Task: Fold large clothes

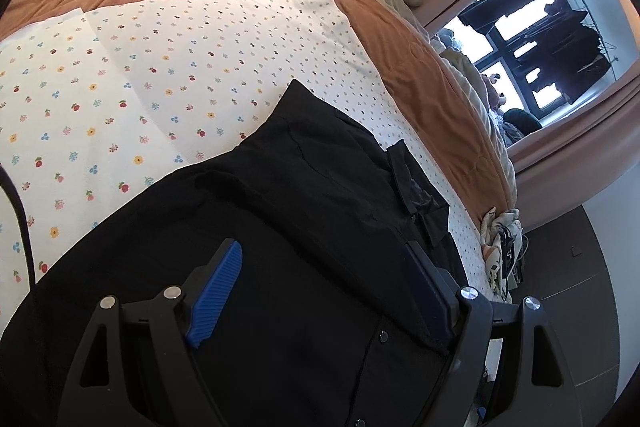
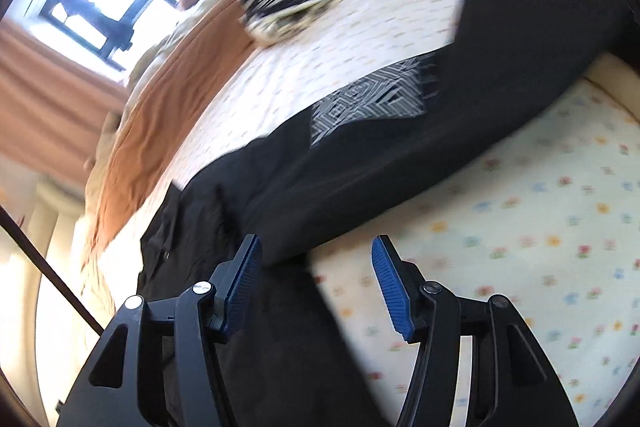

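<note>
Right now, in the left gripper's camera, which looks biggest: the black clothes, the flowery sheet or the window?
1. Black garment, though it lies nearest the camera, which swells it.
2. Flowery sheet, nearly as big.
3. Window, smallest and farthest away.

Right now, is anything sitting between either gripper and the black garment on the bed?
Nothing visible does. The left gripper hangs directly over the black garment with its jaws wide apart and only dark cloth between them. The right gripper is open over the garment's edge, with the floral sheet beside it. The cable clutter lies far off.
</note>
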The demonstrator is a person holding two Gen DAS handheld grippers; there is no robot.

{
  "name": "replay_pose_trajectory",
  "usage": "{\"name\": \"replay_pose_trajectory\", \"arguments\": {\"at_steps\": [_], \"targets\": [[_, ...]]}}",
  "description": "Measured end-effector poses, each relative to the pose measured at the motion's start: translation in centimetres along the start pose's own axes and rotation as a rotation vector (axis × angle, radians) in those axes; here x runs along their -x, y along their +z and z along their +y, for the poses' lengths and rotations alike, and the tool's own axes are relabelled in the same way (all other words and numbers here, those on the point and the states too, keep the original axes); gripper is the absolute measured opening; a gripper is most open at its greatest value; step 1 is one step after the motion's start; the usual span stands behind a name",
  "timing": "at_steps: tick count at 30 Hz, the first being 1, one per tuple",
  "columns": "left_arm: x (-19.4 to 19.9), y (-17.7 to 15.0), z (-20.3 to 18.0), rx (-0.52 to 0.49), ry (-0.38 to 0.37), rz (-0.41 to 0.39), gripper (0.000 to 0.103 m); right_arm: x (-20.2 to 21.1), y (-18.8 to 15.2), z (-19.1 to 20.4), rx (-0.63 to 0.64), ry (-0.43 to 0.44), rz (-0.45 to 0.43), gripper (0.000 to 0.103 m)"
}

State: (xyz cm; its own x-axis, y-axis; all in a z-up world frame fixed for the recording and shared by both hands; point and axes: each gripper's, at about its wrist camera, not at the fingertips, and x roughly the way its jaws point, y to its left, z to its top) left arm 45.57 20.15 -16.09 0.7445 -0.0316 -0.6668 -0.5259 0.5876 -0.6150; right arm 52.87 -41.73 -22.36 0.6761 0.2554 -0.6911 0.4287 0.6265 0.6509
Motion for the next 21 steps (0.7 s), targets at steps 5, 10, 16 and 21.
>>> {"name": "replay_pose_trajectory", "arguments": {"at_steps": [5,10,16,21], "targets": [[-0.4,-0.1,-0.2,-0.002,-0.004,0.023,0.084,1.1,0.5,-1.8,-0.069,-0.035,-0.082,0.055],[-0.9,-0.2,-0.4,-0.009,-0.002,0.041,0.086,1.5,0.3,-3.8,-0.144,-0.084,-0.222,0.038],[-0.5,0.0,-0.3,0.023,-0.008,0.060,0.086,2.8,-0.5,-2.0,-0.146,-0.018,-0.302,0.000],[1.5,0.6,-0.6,0.046,-0.022,0.027,0.086,5.3,-2.1,3.9,-0.039,0.093,-0.364,0.000]]}}
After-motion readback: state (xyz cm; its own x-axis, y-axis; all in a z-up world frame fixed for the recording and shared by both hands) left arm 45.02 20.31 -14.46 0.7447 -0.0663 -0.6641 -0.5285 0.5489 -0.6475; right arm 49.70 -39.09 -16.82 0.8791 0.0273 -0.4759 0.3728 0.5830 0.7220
